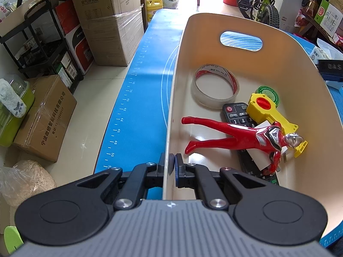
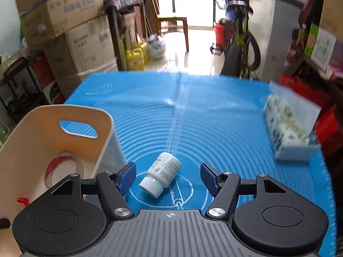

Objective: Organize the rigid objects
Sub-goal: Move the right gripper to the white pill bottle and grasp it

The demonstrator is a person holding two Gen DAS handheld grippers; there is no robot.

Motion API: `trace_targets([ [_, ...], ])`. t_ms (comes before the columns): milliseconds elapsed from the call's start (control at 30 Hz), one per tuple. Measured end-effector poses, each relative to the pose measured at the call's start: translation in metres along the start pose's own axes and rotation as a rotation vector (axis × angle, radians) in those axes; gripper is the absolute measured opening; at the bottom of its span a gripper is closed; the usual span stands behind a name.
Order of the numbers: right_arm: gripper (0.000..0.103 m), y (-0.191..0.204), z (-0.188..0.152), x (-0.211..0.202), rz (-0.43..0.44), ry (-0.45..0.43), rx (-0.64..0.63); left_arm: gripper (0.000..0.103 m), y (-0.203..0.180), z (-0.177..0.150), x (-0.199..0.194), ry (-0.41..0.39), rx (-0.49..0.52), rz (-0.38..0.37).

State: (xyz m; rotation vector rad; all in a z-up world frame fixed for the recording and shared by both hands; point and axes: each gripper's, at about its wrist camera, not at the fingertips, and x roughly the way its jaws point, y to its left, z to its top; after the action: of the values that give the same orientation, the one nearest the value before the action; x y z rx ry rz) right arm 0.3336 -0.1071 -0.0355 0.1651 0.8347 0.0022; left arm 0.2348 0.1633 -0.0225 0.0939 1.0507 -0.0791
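My left gripper [image 1: 171, 162] is shut on the left rim of a cream plastic bin [image 1: 178, 68]. Inside the bin lie a red hero figure [image 1: 242, 137], a black remote [image 1: 240, 115], a yellow toy tool [image 1: 265, 109], a tape roll [image 1: 214, 85] and a green round tin [image 1: 269, 93]. In the right wrist view my right gripper [image 2: 168, 178] is open, low over the blue mat [image 2: 214, 128], with a white pill bottle [image 2: 161, 174] lying on its side between the fingers. The bin [image 2: 100, 145] stands just left of it.
A tissue pack [image 2: 289, 128] lies at the mat's right edge. Cardboard boxes [image 1: 111, 21], a black shelf cart [image 1: 38, 42] and yellow jugs [image 2: 137, 55] stand on the floor to the left. A bicycle [image 2: 238, 42] stands beyond the table.
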Motion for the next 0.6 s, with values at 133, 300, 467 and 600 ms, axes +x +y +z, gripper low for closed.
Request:
trace_targets([
  [133,0.073,-0.018,0.007,0.020,0.073,0.024,0.134,0.008,0.000,0.000,0.000,0.000,-0.001,-0.002],
  [300,0.073,-0.030,0.011,0.034,0.101,0.036,0.185,0.008,-0.001,0.000,0.000,0.000,0.003,0.001],
  [467,0.072,-0.038,0.009,0.050,0.123,0.095,0.174,0.008,-0.002,0.001,0.000,0.000,0.006,0.005],
  [600,0.071,-0.041,0.008,0.061,0.164,0.121,0.178,0.008,-0.003,0.001,0.001,0.000,0.009,0.009],
])
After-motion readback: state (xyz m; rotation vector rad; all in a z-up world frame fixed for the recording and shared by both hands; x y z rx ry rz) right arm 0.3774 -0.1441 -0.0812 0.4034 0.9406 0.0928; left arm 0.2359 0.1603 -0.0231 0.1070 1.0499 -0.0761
